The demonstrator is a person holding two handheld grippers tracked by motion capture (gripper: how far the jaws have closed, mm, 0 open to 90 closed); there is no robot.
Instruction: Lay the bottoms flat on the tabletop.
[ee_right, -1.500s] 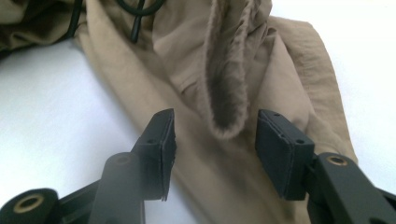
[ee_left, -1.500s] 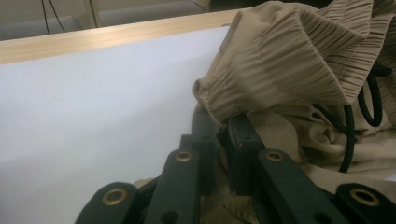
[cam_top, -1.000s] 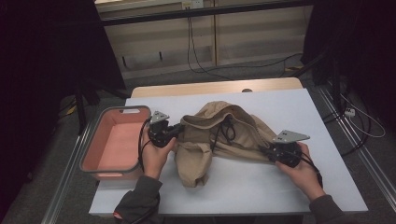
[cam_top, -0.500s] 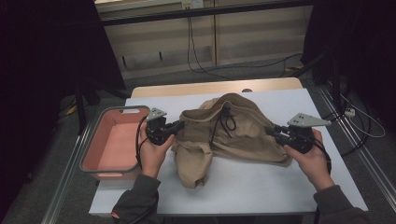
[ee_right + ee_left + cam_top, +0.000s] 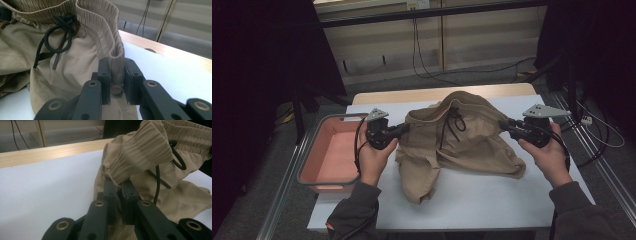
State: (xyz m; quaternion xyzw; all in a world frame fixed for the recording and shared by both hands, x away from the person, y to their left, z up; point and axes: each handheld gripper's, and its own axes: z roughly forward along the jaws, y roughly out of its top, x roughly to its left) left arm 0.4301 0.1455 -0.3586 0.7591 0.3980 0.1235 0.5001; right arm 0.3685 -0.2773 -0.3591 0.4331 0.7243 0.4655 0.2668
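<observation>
A pair of beige drawstring shorts [image 5: 452,145] hangs between my two grippers above the white table [image 5: 492,200]. My left gripper [image 5: 404,128] is shut on the ribbed elastic waistband [image 5: 140,155] at its left end. The right gripper [image 5: 503,124] is shut on the waistband [image 5: 110,30] at the other end, the fold pinched between its pads. A black drawstring [image 5: 453,120] dangles from the middle of the waistband; its knot [image 5: 63,20] is close in the right gripper view. The legs trail on the table.
A salmon-pink tray [image 5: 314,165] stands on the table's left, just beside my left hand. A wooden strip [image 5: 437,94] runs along the table's far edge. Cables lie on the floor beyond. White table surface lies free in front of the shorts.
Both grippers have risen and lifted the waistband off the table. The right gripper moved up and to the right, stretching the waistband wider between the two hands.
</observation>
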